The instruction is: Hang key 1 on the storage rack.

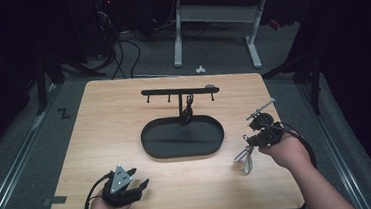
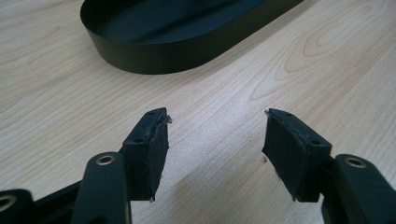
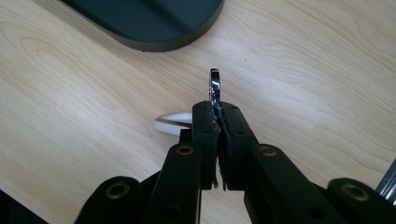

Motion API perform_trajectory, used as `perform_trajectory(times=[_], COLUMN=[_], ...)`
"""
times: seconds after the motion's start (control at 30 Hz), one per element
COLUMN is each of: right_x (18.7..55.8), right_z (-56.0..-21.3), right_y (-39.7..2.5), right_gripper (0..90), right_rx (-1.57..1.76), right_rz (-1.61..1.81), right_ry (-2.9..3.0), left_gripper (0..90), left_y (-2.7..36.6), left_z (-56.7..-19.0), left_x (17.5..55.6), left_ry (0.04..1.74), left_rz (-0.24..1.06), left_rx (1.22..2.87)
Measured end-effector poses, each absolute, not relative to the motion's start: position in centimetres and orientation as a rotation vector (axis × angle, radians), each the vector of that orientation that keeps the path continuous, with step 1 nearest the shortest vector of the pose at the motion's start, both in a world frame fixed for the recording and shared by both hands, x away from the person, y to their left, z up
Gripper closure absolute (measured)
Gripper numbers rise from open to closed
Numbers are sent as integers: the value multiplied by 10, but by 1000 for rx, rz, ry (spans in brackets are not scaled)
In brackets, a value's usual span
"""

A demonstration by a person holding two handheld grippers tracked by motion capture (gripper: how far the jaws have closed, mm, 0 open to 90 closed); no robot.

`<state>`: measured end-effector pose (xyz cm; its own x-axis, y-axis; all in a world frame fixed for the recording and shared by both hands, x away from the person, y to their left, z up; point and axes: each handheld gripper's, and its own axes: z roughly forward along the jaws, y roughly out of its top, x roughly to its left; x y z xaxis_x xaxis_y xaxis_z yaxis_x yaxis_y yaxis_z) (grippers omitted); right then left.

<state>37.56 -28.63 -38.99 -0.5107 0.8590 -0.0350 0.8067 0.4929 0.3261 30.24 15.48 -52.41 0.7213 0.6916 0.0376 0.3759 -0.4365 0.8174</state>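
A black oval tray (image 1: 149,143) lies mid-table, and a black T-shaped rack (image 1: 179,91) with small hooks rises from its far side. A dark item (image 1: 188,110) hangs from one hook. My right gripper (image 1: 250,146) is right of the tray and shut on a shiny metal piece (image 1: 246,159) with loops, low over the wood. In the right gripper view the chrome ring (image 3: 215,86) sticks up from the closed right gripper (image 3: 218,106), and a pale loop (image 3: 171,123) shows to its left. My left gripper (image 1: 138,181) rests near the front left, open and empty (image 2: 215,116), facing the tray (image 2: 154,58).
The wooden table (image 1: 104,121) has bare surface on both sides of the tray. Beyond its far edge are a white desk frame (image 1: 253,44) and cables (image 1: 119,54) on a dark floor.
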Motion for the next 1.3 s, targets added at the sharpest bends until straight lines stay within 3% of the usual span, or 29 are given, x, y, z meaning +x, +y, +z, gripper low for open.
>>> perform_trajectory(times=[1.3], right_x=[410], right_z=[-353], right_y=[-250], right_gripper=[862], right_rx=[1346], right_rz=[475], right_ry=[2530], left_gripper=[404], left_y=[197], left_z=[-524], left_x=[278], left_ry=[939], left_rz=[527], left_rx=[2024])
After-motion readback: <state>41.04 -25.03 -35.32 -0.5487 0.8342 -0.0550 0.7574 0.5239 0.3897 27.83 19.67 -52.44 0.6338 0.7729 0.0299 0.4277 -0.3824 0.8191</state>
